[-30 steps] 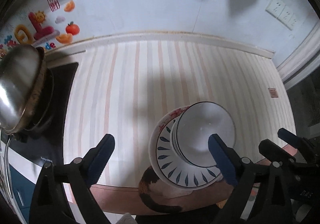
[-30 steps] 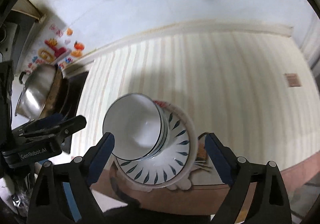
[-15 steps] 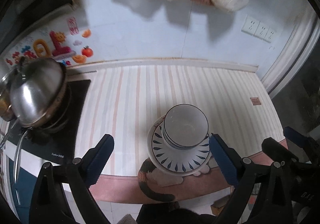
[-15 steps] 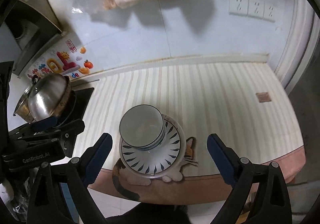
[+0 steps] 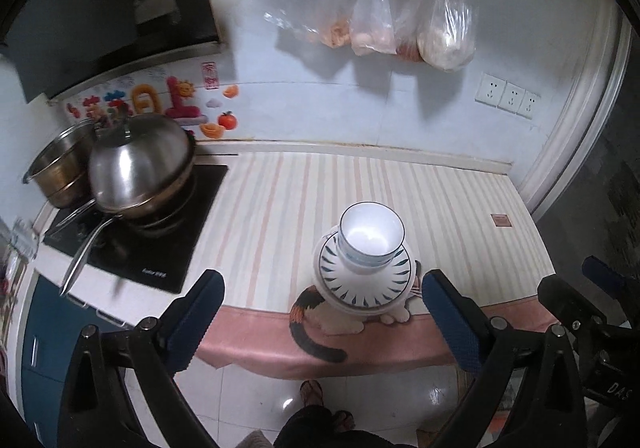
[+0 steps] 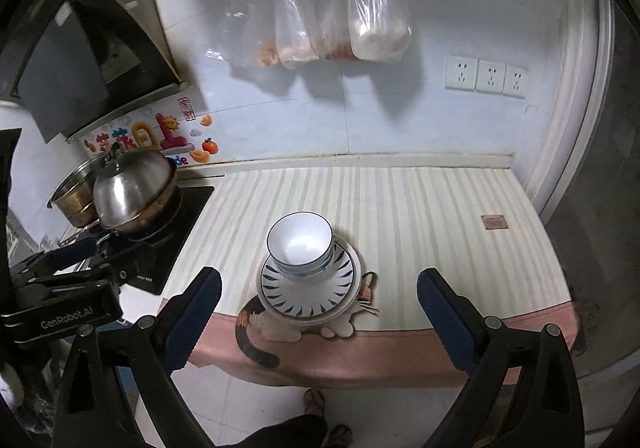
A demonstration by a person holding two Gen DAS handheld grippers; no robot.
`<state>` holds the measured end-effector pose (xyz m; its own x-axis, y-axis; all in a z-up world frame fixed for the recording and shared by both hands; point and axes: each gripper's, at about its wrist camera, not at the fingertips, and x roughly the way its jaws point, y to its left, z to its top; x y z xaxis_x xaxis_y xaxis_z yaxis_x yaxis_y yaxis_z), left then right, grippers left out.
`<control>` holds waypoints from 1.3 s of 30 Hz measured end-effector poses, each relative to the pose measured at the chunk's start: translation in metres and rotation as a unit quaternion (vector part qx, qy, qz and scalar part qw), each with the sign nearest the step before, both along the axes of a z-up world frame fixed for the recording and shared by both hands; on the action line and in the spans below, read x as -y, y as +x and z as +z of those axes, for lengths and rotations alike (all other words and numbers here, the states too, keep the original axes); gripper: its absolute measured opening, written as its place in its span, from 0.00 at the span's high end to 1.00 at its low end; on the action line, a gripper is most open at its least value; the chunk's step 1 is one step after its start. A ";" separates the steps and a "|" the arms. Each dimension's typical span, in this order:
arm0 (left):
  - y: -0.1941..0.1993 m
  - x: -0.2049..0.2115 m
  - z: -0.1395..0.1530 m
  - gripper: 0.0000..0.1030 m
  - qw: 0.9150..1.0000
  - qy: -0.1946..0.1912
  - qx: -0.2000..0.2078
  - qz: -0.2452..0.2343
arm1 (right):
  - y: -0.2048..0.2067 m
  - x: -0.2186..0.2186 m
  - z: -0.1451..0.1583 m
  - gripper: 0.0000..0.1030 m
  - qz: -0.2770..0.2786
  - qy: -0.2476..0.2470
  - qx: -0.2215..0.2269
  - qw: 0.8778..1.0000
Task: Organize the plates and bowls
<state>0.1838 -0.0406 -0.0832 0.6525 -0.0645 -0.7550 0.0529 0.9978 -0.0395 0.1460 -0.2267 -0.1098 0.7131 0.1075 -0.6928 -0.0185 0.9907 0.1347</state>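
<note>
Counter (image 5: pixel 360 188) bowls (image 5: pixel 371 238) beyond spread tools (image 5: pixel 320 312).

Home kitchen: lidded steel wok (image 5: pixel 138 164) on black cooktop (image 5: pixel 160 240) at 9 o'clock, range hood (image 5: pixel 100 0) above, striped counter (image 5: pixel 320 192).
</note>
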 end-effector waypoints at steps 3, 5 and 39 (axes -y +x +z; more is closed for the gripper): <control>-0.016 -0.003 0.005 0.02 1.000 -0.001 0.000 0.002 | -0.020 -0.001 0.006 0.02 0.002 0.003 0.001 1.000; -0.026 -0.004 0.007 0.02 1.000 0.004 0.002 0.003 | -0.032 -0.001 0.011 0.02 0.000 0.000 0.006 1.000; -0.064 -0.037 0.024 0.02 0.999 0.017 0.030 -0.015 | -0.078 -0.037 0.037 0.01 -0.036 -0.019 0.030 0.999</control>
<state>0.1196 -0.0032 -0.0589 0.6951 -0.0594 -0.7164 0.0832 0.9965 -0.0019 0.0680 -0.1898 -0.0726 0.7588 0.0302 -0.6506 0.0450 0.9941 0.0986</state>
